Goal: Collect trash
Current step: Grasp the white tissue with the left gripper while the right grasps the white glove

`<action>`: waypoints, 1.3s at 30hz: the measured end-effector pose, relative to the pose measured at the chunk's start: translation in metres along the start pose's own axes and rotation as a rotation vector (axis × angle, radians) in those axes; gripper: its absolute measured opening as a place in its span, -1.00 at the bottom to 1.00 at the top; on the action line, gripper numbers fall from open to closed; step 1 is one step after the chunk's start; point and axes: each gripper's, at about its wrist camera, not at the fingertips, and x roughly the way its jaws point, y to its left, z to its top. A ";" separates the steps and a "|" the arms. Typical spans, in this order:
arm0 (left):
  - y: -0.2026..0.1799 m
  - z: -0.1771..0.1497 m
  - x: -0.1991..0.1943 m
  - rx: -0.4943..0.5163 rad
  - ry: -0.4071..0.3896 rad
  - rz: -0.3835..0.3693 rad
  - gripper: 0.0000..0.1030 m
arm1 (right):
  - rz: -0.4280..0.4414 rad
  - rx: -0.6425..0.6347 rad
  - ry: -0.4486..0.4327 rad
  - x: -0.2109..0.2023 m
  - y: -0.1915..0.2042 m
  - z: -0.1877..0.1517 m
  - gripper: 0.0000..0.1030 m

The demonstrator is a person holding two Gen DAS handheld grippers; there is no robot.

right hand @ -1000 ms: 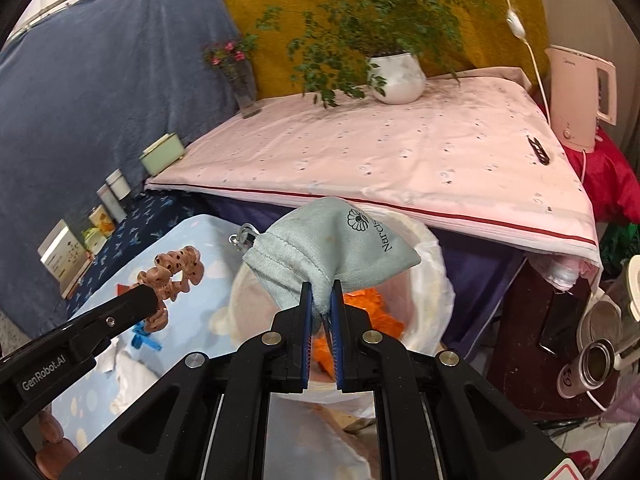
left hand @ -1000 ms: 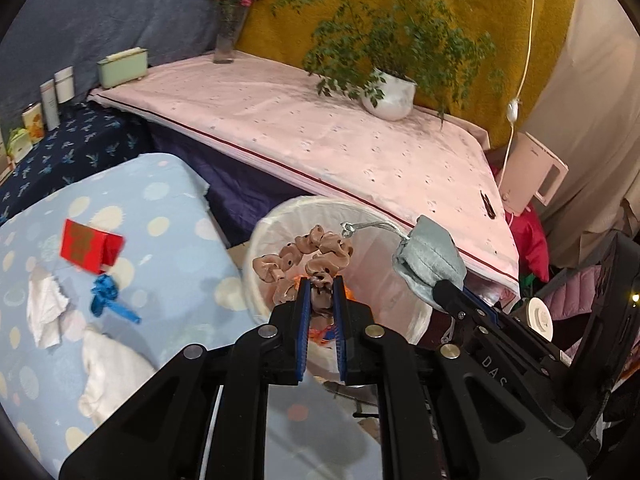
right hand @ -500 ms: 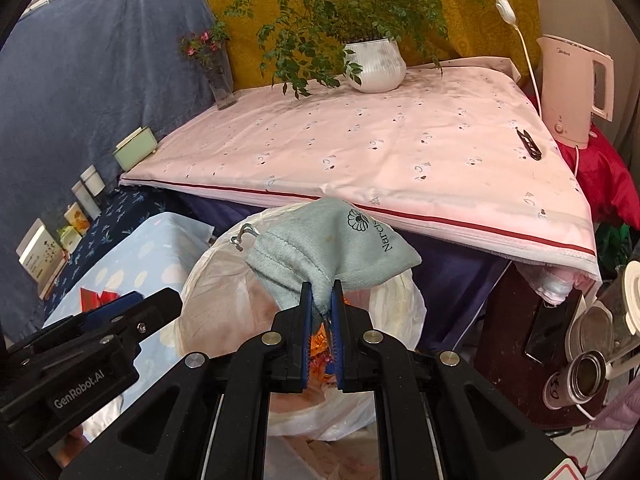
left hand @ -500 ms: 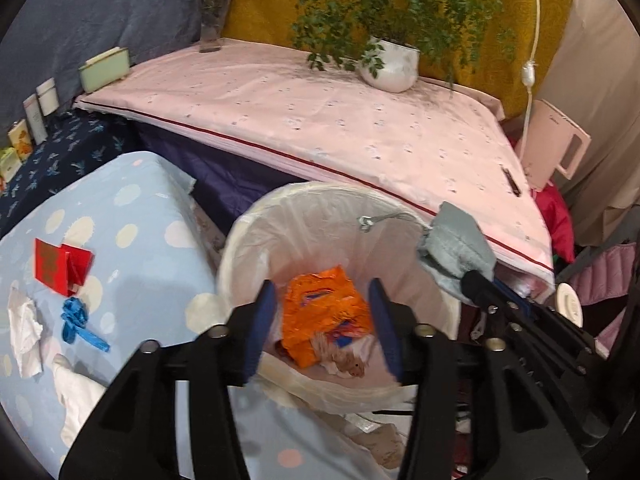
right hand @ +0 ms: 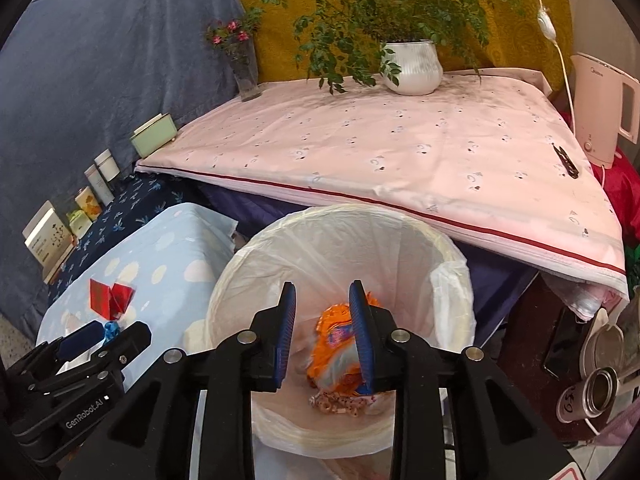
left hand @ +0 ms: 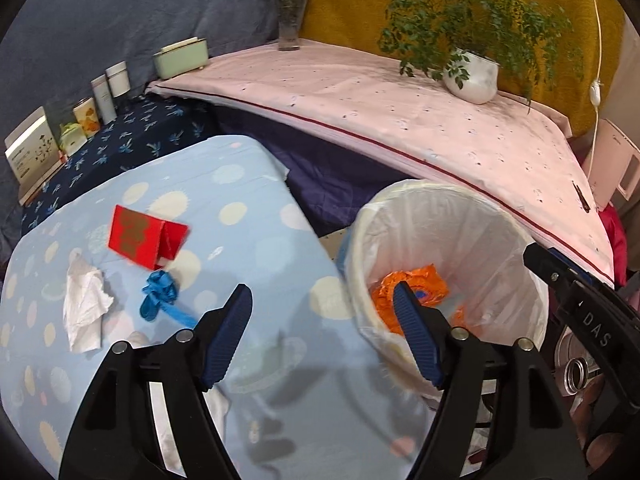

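- With both sets of jaws having just been opening, the left gripper [left hand: 322, 308] stands spread wide and empty, half over the blue dotted cloth [left hand: 256, 248] and half over the rim of the lined bin [left hand: 472, 216]; the brown scrunchie it pinched 1 second ago now lies at the bin's bottom [right hand: 340, 402].
- Above the bin's mouth, the right gripper [right hand: 322, 330] is parted with nothing between its pads; the grey drawstring pouch it clamped half a second ago is gone from view, presumably dropped inside, though a pale blur by the orange wrapper [right hand: 340, 336] is all that hints at it.
- 2 items look delivered, so the round appears complete.
- Left on the cloth: a red paper box [left hand: 146, 238], a blue ribbon [left hand: 160, 294] and a crumpled tissue [left hand: 86, 306], likely next for collection.
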 end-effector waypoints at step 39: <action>0.192 -0.081 -0.054 -0.271 0.041 0.310 0.34 | 0.195 -0.246 0.150 -0.019 0.177 -0.098 0.26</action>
